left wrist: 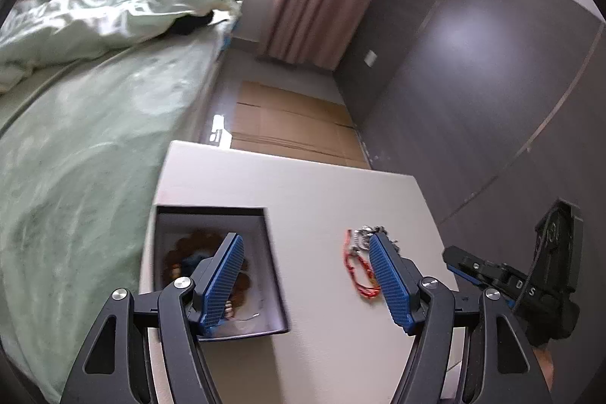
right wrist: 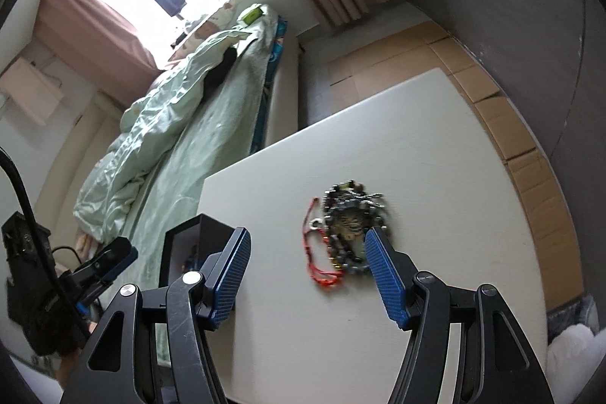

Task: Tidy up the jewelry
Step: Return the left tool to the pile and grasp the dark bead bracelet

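Right now both claws are wide apart and hold nothing: the left gripper (left wrist: 306,277) hangs over the white table (left wrist: 322,184) between the dark box (left wrist: 270,252) and the red string bracelet (left wrist: 358,271), and the right gripper (right wrist: 306,277) hangs near the bead bracelets (right wrist: 350,226). Some jewelry looks put away in the box, so I think the next move is to close on a bracelet still on the table and carry it there. A blue finger hides much of the box, and the beads are too tangled to count.

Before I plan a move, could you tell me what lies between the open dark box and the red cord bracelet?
Only bare white tabletop separates the open dark box from the red cord bracelet, shown in the left wrist view.
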`<state>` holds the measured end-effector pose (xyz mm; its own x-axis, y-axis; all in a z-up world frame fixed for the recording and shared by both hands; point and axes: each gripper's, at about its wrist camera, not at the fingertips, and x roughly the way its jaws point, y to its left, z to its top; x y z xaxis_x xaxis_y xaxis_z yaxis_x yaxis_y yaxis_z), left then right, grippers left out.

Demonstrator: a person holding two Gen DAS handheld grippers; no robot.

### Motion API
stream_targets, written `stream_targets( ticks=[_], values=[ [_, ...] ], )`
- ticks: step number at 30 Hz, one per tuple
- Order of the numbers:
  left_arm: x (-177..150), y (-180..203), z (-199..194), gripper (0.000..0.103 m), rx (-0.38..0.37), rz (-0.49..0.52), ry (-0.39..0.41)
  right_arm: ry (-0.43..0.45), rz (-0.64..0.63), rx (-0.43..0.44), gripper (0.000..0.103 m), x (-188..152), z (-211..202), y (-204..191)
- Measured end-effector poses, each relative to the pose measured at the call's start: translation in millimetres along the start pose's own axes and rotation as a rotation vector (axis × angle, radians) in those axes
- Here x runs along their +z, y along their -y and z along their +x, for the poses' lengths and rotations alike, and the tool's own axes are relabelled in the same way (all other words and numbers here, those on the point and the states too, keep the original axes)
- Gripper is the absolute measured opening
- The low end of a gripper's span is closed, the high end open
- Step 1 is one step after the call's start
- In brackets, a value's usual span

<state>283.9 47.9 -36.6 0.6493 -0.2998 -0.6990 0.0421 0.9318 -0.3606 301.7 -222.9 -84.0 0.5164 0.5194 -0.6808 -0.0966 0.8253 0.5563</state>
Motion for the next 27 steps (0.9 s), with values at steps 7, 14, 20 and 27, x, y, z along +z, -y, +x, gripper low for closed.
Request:
stream_targets(
  ticks=[7, 14, 20, 27],
  values=[
    [9, 42, 19, 0.070, 0.008, 0.139, -0.074, -0.003, 0.038, -0.014, 0.063, 4, -3, 19],
    [10, 72, 54, 0.062, -0.010, 0.227, -0.175, 0.017, 0.062, -0.036, 0.063, 7, -12, 34],
    [7, 90, 86, 0.057, -0.010, 0.268, -0.253, 0.028, 0.087, -0.117, 0.063, 9, -18, 48],
    [0, 99, 123, 0.048, -0.013, 0.287, -0.320, 0.051, 0.090, -0.154, 0.063, 11, -22, 55]
  ],
)
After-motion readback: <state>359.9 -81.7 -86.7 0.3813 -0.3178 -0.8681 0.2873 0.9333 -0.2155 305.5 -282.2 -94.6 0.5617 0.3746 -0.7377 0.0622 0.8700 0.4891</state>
